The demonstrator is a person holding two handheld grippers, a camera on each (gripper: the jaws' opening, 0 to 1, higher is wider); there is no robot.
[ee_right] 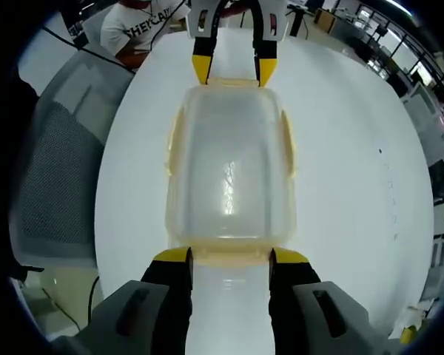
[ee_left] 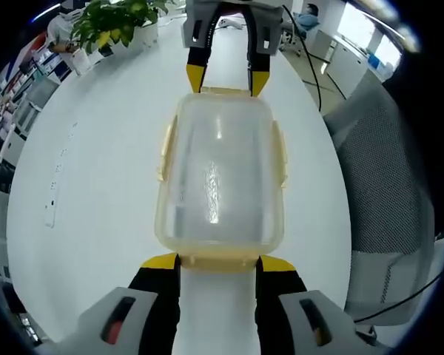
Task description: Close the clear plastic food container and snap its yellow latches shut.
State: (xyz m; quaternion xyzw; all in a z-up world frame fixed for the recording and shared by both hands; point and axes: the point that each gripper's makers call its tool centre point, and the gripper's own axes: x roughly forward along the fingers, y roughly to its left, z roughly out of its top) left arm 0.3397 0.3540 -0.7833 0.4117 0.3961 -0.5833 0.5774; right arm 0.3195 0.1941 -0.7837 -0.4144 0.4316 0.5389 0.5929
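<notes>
The clear plastic container (ee_left: 218, 174) (ee_right: 229, 174) stands on the round white table (ee_left: 96, 185) with its lid on. Yellow latches (ee_left: 281, 151) (ee_right: 174, 144) run along its long sides, and one sits at each short end. My left gripper (ee_left: 218, 262) is open, its yellow tips on either side of the near end latch (ee_left: 218, 259). My right gripper (ee_right: 231, 257) is open the same way at the opposite end latch (ee_right: 229, 257). Each gripper faces the other across the box: the right gripper (ee_left: 227, 80) is in the left gripper view, the left gripper (ee_right: 234, 71) in the right gripper view.
A grey mesh chair (ee_left: 385, 185) (ee_right: 55, 170) stands close to the table's edge. A potted plant (ee_left: 115, 22) sits at the far side of the table. A person in a white T-shirt (ee_right: 140, 26) is beyond the table. Black cables (ee_left: 311, 66) trail near the rim.
</notes>
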